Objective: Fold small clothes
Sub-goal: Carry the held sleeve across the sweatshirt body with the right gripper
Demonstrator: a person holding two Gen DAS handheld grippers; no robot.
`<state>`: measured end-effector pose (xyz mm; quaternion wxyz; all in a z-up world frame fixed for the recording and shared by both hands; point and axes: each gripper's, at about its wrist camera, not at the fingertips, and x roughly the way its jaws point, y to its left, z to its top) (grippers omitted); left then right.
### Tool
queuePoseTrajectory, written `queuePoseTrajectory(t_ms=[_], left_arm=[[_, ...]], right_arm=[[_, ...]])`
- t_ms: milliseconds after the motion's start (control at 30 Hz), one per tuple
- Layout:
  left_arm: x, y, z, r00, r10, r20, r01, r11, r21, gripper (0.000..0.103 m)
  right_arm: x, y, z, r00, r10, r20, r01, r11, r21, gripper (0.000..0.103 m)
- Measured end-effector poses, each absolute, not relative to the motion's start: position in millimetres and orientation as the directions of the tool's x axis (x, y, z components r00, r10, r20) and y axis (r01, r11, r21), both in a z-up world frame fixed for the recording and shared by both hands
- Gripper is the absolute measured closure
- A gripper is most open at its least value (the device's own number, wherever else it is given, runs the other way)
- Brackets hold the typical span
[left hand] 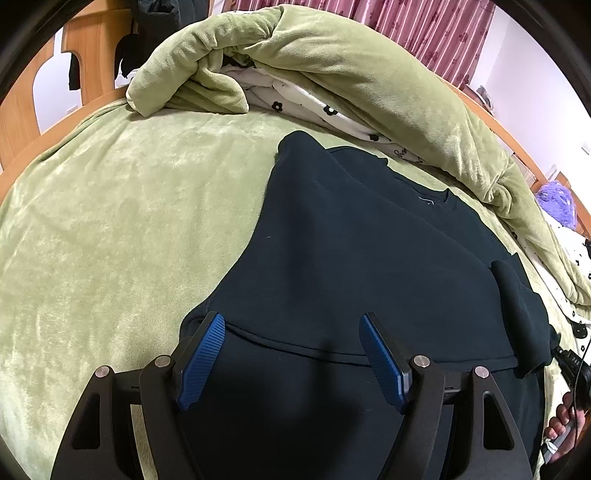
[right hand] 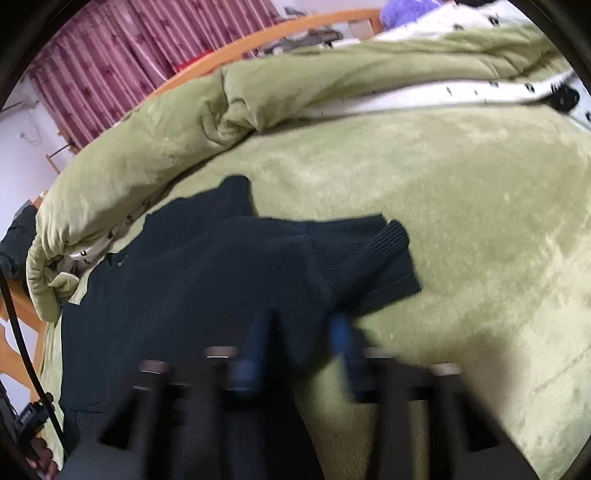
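A dark navy sweater (left hand: 351, 258) lies flat on the green plush bed cover (left hand: 110, 240), with one side folded over the body. My left gripper (left hand: 293, 325) is open just above its lower part, blue pads (left hand: 201, 363) wide apart. In the right wrist view the sweater (right hand: 203, 280) lies at the left with a ribbed cuff (right hand: 391, 258) sticking out to the right. My right gripper (right hand: 301, 325) is blurred by motion, its fingers partly apart over the sleeve fabric; whether it grips the cloth cannot be told.
A rolled green quilt (left hand: 332, 66) with a white flowered lining lies along the far side of the bed. A wooden bed frame (left hand: 85, 62) and pink curtains (left hand: 424, 26) stand behind. A purple plush toy (left hand: 557, 203) sits at the right.
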<state>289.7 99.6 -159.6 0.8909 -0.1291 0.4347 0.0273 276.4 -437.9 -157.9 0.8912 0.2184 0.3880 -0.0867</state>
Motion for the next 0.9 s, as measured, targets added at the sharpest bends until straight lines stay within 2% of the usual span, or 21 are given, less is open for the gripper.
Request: queuePoseTrajectory(t_ms=[200,400,733,900], left_arm=[[284,102,-152,0.637,-0.066,-0.768,-0.161,0.963,-0.216,0.029],[275,117,-144,0.654,-0.066,-0.753,-0.18,0.954,-0.239,0.029],[255,152,-139,0.651,-0.112,-0.751,-0.2,0.929,-0.312,0.029],[242,169,-138,0.659,-0.107,-0.744,-0.189,0.935,-0.301,0.029]], right_arm=[[269,-415,-117,0.762,-0.066,-0.644,0.291,0.923,0.25,0.097],[264,-357,-60,0.841,-0.047,-0.539,0.198,0.954,0.227,0.097],[314,-195,10,0.862,0.073,-0.501,0.017,0.985,0.174,0.097],[327,-123,12,0.87,0.125,-0.478,-0.086,0.991,0.102,0.098]])
